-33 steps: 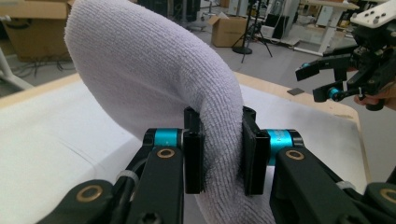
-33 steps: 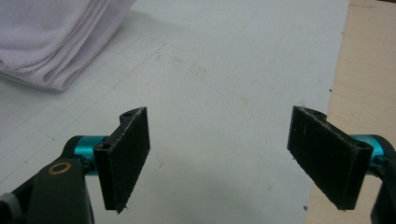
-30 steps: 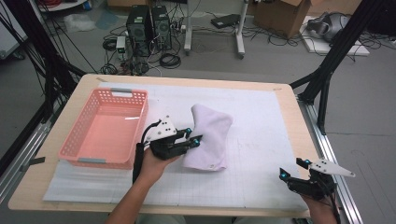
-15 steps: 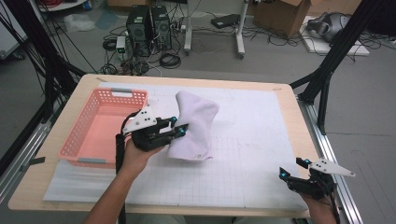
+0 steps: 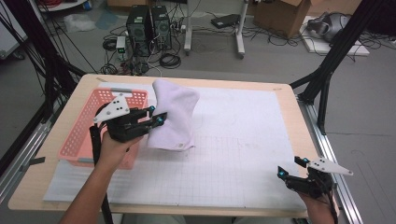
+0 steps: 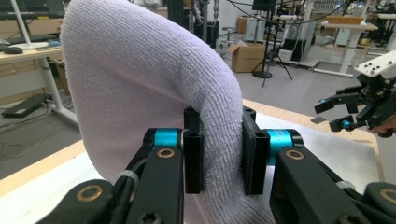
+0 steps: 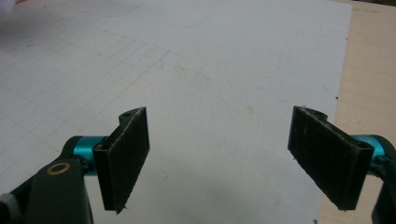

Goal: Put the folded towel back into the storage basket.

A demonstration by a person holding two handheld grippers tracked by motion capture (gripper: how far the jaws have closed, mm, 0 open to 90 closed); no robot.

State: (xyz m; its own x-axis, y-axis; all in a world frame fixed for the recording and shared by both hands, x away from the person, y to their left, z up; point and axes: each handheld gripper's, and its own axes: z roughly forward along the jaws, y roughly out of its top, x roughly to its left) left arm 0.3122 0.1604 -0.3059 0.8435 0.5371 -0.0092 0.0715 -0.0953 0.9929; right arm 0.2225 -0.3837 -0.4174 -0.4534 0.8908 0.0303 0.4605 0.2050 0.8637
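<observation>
A pale lilac towel [image 5: 175,112] hangs folded above the table, just right of a pink plastic basket [image 5: 77,140]. My left gripper [image 5: 159,119] is shut on the towel's edge from the left, its hand over the basket's right rim. In the left gripper view the towel [image 6: 140,70] bulges up over the jaws, and the two pads of my left gripper [image 6: 219,149] squeeze a thick fold of it. My right gripper [image 5: 290,167] rests low at the table's front right corner. Its jaws stand wide apart in the right gripper view, with nothing between them [image 7: 219,158].
A white gridded mat [image 5: 233,154] covers most of the wooden table [image 5: 299,121]. The right gripper [image 6: 343,112] shows far off in the left gripper view. Black frame legs, computers and cables stand on the floor beyond the table.
My left gripper has carried the towel up and to the left, from mid-table to beside the basket. The right gripper has stayed put.
</observation>
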